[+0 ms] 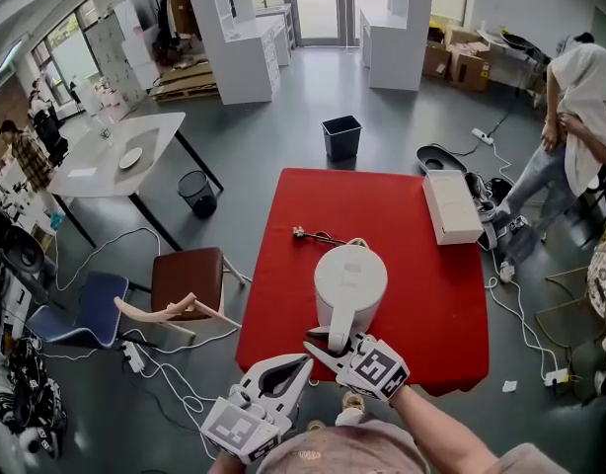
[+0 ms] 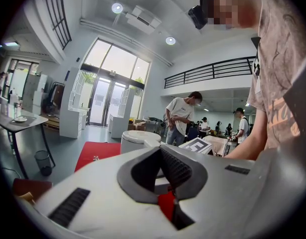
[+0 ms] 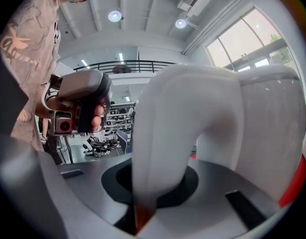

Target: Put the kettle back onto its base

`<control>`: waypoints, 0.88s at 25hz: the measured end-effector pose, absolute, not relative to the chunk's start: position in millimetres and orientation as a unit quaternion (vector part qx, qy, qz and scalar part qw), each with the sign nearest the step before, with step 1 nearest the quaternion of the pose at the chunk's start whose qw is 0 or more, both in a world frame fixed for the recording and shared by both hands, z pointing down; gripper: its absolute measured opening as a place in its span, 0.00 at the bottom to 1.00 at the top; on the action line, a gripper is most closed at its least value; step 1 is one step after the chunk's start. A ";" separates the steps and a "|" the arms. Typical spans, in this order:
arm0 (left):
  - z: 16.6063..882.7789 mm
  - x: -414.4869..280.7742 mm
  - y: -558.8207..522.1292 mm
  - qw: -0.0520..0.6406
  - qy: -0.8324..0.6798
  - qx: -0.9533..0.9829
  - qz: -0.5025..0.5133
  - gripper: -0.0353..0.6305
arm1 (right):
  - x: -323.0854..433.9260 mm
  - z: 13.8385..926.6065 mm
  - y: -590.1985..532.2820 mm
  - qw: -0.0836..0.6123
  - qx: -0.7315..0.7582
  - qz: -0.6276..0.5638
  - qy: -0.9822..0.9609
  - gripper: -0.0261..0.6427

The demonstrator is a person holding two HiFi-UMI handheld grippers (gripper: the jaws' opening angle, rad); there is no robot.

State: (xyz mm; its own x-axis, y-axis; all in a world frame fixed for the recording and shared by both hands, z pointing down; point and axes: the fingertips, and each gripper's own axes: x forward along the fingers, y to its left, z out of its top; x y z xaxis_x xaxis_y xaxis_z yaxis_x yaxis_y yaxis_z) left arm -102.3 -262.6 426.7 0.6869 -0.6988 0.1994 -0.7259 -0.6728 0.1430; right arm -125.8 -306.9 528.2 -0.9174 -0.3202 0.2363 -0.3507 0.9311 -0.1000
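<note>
A white kettle (image 1: 349,279) stands near the middle of the red table (image 1: 382,205). My right gripper (image 1: 333,342) is shut on its handle (image 3: 168,133) from the near side. A cord with a plug (image 1: 301,232) lies on the cloth and runs in behind the kettle. The base is hidden under the kettle, and I cannot tell whether the kettle rests on it. My left gripper (image 1: 305,361) hangs just off the table's near edge, left of the handle, shut and holding nothing. The left gripper view shows the kettle (image 2: 138,139) ahead of those jaws.
A flat white box (image 1: 451,205) lies on the table's right side. A brown chair (image 1: 188,279) and a wooden frame stand left of the table. A black bin (image 1: 340,136) is beyond the far edge. A person (image 1: 579,97) stands at the right, and cables trail on the floor.
</note>
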 end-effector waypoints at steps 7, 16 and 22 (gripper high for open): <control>428.1 -105.8 -263.2 0.098 -0.395 0.911 0.064 0.05 | -128.2 535.1 -303.5 0.110 0.178 0.059 -0.976 0.13; 427.4 -103.5 -255.3 0.094 -0.389 0.915 0.050 0.05 | -128.0 541.1 -300.8 0.107 0.188 0.055 -0.975 0.15; 428.3 -104.5 -249.7 0.093 -0.390 0.915 0.053 0.05 | -124.6 540.8 -306.9 0.113 0.218 0.057 -0.968 0.17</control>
State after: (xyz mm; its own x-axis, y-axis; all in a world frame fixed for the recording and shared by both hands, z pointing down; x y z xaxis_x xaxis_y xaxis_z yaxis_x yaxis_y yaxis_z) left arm -104.5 -249.7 428.3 0.6904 -0.7035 0.1689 -0.7230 -0.6789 0.1280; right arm -124.6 -306.9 540.8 -0.8793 -0.4095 0.2432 -0.4353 0.8982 -0.0614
